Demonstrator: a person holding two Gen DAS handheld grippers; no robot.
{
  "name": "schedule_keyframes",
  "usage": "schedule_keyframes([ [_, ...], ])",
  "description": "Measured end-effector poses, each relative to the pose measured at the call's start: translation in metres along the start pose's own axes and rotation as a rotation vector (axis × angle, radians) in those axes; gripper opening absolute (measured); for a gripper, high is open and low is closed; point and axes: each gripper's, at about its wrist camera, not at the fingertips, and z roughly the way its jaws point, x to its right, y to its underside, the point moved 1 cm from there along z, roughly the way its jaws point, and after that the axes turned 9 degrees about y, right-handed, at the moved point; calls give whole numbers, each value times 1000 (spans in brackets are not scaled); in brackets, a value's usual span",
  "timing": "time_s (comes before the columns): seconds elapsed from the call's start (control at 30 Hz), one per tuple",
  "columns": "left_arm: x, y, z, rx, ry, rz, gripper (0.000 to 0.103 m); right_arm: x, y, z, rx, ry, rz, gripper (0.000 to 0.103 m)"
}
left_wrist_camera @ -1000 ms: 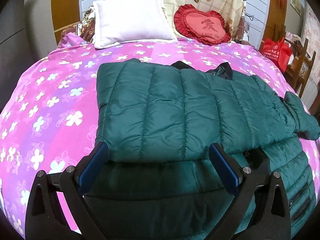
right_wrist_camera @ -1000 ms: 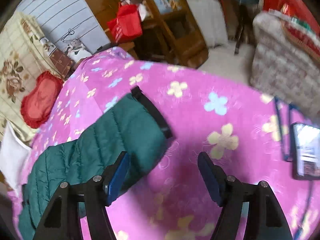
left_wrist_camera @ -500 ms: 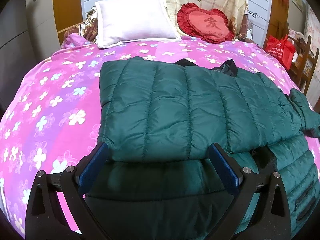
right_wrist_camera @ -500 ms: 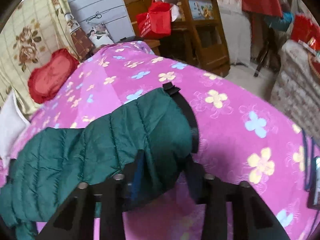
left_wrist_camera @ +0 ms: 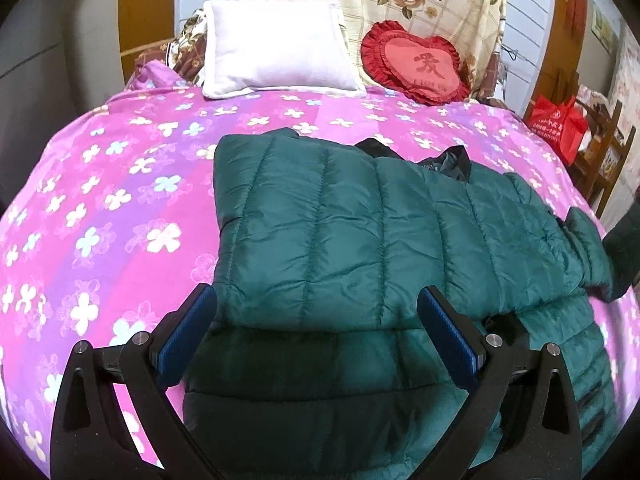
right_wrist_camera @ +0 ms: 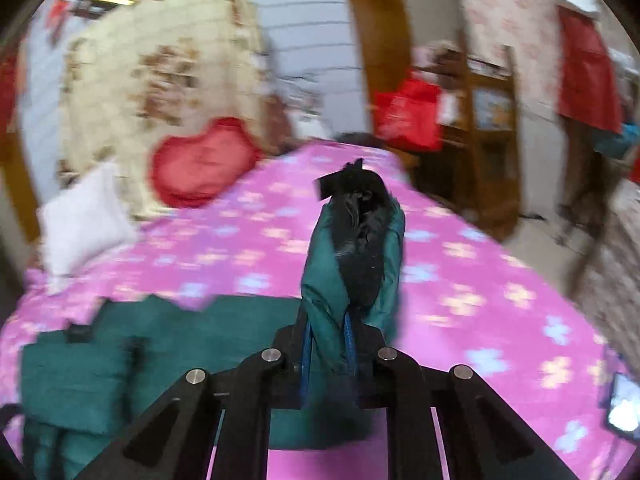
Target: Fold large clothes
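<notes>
A dark green quilted jacket (left_wrist_camera: 360, 232) lies on the pink flowered bed (left_wrist_camera: 100, 200), one side folded over the body, its other sleeve (left_wrist_camera: 584, 248) stretching to the right. My left gripper (left_wrist_camera: 316, 320) is open, hovering over the jacket's near hem, touching nothing. My right gripper (right_wrist_camera: 328, 344) is shut on the sleeve cuff (right_wrist_camera: 356, 248), which stands up between the jaws with its black lining showing, lifted above the bed. The rest of the jacket (right_wrist_camera: 100, 352) lies at lower left in the right wrist view, which is blurred.
A white pillow (left_wrist_camera: 276, 48) and a red heart cushion (left_wrist_camera: 416, 68) lie at the head of the bed. A red bag (left_wrist_camera: 560, 128) and wooden shelves (right_wrist_camera: 480, 140) stand beyond the right edge. A phone (right_wrist_camera: 624, 408) lies on the bed at right.
My right gripper closed on the sleeve cuff and lifted it off the bed, swinging toward the jacket body. My left gripper stayed open and backed off slightly.
</notes>
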Motion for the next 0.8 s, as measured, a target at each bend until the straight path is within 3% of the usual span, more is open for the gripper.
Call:
schedule_keyframes([
  [0.17,-4,0,4,-23,19,-14,101,-108,18,-10,-42,-262,-28,14],
  [0.37,-1,-1,9,-33,17,-1,101,-202,69,-1,-125,-405,-101,14],
  [0.57,-7,-1,14,-47,25,-29,101,-244,115,14,-197,-474,-131,14],
  [0.8,-10,-4,10,-33,26,-39,101,-253,116,15,-179,-501,-118,14],
])
